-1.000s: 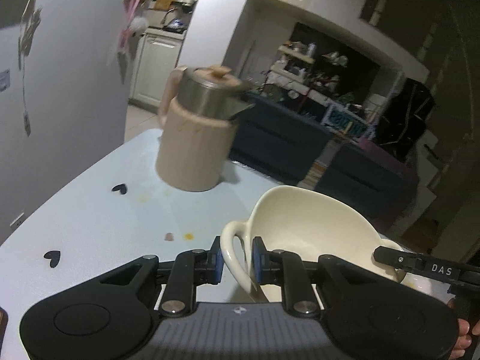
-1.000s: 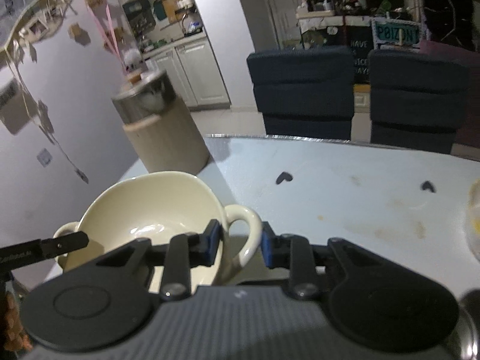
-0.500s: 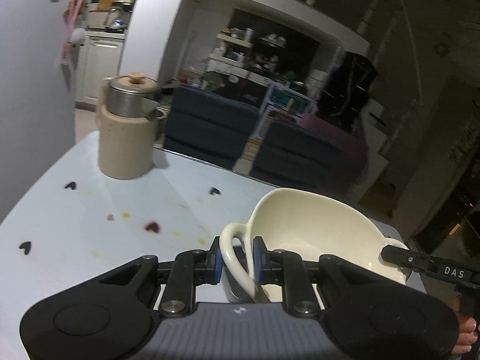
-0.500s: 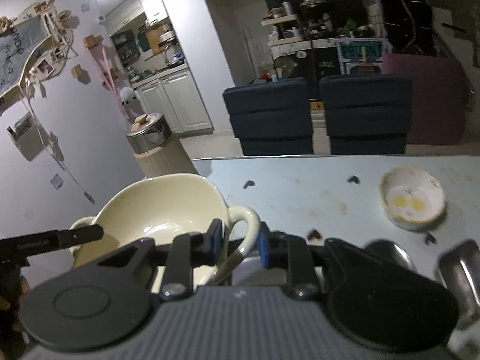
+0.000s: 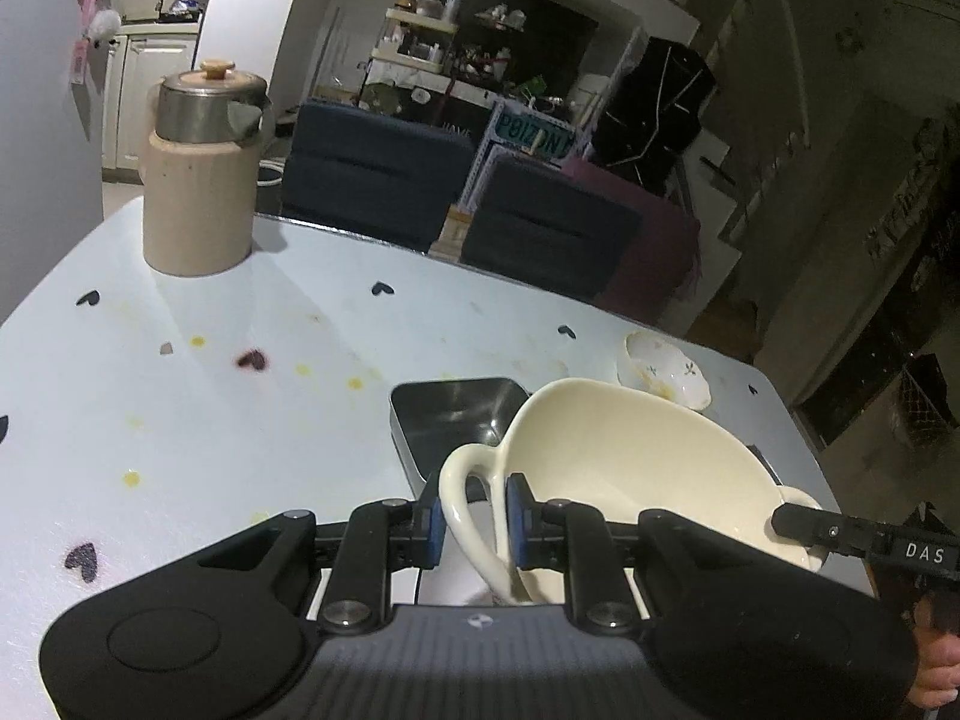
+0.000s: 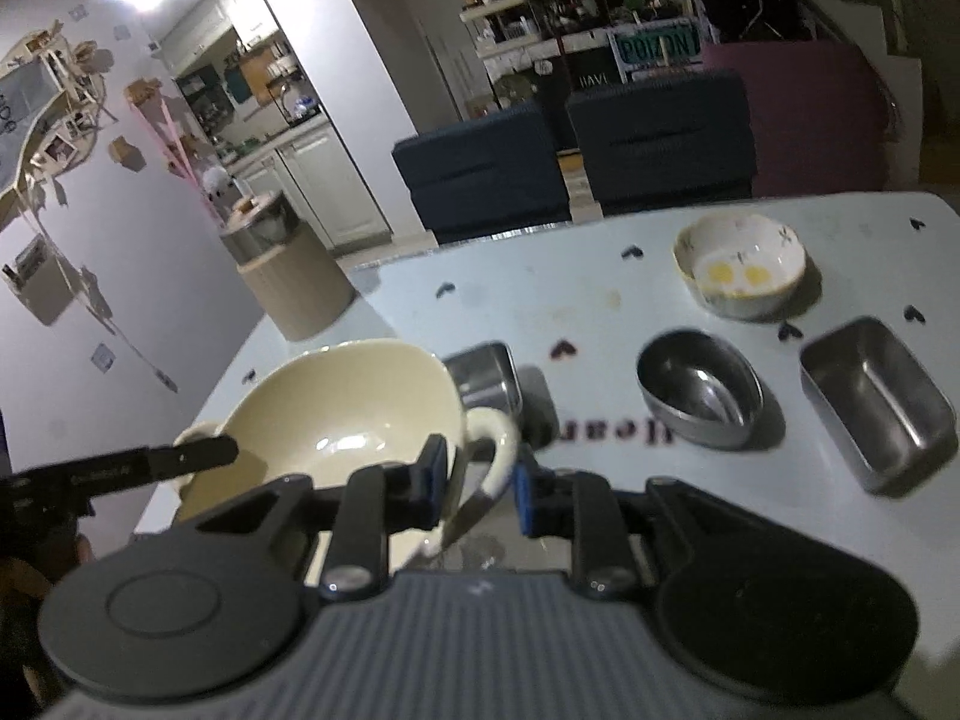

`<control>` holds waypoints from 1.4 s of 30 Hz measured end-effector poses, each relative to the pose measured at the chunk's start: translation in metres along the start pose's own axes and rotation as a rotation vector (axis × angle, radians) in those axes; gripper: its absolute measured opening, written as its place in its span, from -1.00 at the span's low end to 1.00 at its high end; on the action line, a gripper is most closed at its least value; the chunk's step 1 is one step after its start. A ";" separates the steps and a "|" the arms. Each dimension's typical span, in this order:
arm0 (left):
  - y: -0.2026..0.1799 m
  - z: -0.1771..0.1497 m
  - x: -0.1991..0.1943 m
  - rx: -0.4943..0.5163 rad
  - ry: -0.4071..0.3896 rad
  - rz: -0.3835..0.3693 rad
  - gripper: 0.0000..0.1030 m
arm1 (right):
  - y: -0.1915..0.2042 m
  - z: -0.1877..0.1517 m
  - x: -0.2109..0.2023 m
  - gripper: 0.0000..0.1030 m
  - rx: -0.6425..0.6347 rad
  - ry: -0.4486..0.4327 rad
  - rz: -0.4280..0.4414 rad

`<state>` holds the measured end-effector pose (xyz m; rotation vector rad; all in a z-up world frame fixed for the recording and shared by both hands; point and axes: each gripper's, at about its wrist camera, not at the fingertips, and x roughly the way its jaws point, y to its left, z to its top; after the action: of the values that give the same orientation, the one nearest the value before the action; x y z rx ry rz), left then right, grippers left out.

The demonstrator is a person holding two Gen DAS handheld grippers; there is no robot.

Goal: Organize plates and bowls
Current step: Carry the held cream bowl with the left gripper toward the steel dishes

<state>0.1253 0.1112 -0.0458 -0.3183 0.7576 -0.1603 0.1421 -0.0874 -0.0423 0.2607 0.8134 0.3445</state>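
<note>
**Cream bowl carried by both handles**

Both grippers angle downward. Left gripper (image 5: 474,516) jaws clench one loop handle; right gripper (image 6: 477,480) jaws grasp the other. The cream bowl (image 5: 624,468) hangs tilted above the bench (image 5: 240,408), handles side to side.

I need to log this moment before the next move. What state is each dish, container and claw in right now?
Cream two-handled bowl: lifted, tilted, held by both handles.
Left claw: shut on one bowl handle.
Right claw: shut on the other handle.
Small patterned bowl: upright, yellow residue inside.
Oval steel bowl: upright, empty.
Rectangular steel tin: upright, empty.
Square steel tin: upright, partly behind the cream bowl.
Beige jug: upright, lid on.
</note>
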 end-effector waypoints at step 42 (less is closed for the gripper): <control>0.028 -0.039 0.097 -0.044 0.250 0.028 -0.47 | -0.022 -0.024 0.056 -0.45 0.032 0.265 -0.164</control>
<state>0.1686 0.1039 -0.1443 -0.3325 1.0136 -0.1588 0.1645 -0.0832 -0.1033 0.1782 1.0946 0.2137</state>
